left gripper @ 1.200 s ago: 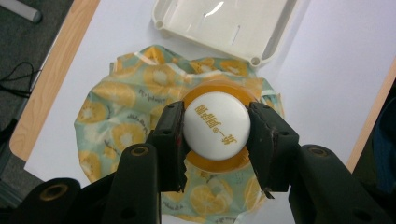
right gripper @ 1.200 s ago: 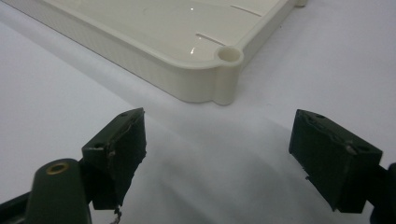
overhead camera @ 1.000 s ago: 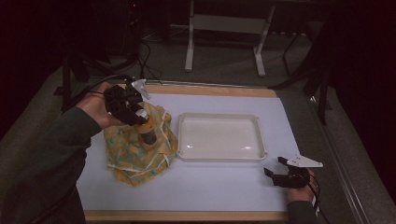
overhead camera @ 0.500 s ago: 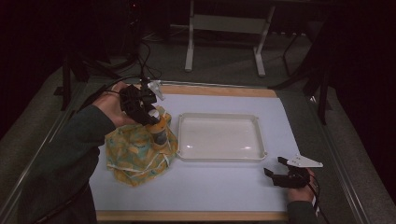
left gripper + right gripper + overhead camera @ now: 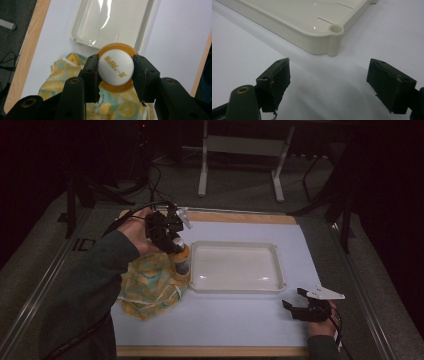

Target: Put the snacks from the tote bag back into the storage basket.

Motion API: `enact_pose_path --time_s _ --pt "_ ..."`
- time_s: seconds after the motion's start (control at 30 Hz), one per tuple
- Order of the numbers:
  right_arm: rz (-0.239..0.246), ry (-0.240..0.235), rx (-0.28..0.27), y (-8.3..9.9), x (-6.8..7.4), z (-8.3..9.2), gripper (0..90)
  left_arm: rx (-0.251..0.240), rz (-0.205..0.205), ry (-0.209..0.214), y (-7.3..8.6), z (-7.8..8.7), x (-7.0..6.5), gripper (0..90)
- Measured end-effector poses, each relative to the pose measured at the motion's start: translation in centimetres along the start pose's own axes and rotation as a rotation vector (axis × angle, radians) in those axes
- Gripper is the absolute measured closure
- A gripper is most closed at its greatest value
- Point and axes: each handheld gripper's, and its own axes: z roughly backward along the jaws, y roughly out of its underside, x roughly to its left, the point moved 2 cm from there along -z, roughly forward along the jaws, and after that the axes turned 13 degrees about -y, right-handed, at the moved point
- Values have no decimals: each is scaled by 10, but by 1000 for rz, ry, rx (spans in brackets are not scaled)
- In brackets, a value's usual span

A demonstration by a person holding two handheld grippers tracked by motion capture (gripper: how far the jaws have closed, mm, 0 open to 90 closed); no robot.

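My left gripper (image 5: 176, 254) is shut on the white cap of an orange bottle (image 5: 181, 261), held above the yellow lemon-print bag (image 5: 150, 285) just left of the white tray (image 5: 237, 288). In the left gripper view the jaws clamp both sides of the bottle (image 5: 115, 67), whose cap has orange lettering, with the bag (image 5: 67, 77) and the tray (image 5: 82, 41) below. My right gripper (image 5: 296, 302) rests open on the white mat near the tray's front right corner. In the right gripper view its jaws (image 5: 328, 82) stand wide apart before the tray (image 5: 322, 43).
The white mat (image 5: 300, 240) covers a wooden table with bare edges at the back and front. Dark floor, cables and a metal stand (image 5: 240, 150) lie beyond the table. The tray holds nothing.
My left gripper has carried the orange bottle rightward from over the bag toward the tray's left edge. The right gripper has stayed put.
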Motion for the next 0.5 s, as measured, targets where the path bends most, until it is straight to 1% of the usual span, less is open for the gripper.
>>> enact_pose_path --time_s 0.2,0.33,0.5 --pt "1 0 0 0 0 0 184 -10 -20 15 -11 -10 -5 592" --pt "1 -1 -1 0 0 0 184 -18 -19 22 -17 -16 -8 592" --pt "0 -2 -2 0 0 0 184 -27 -28 33 -26 -24 -11 592"
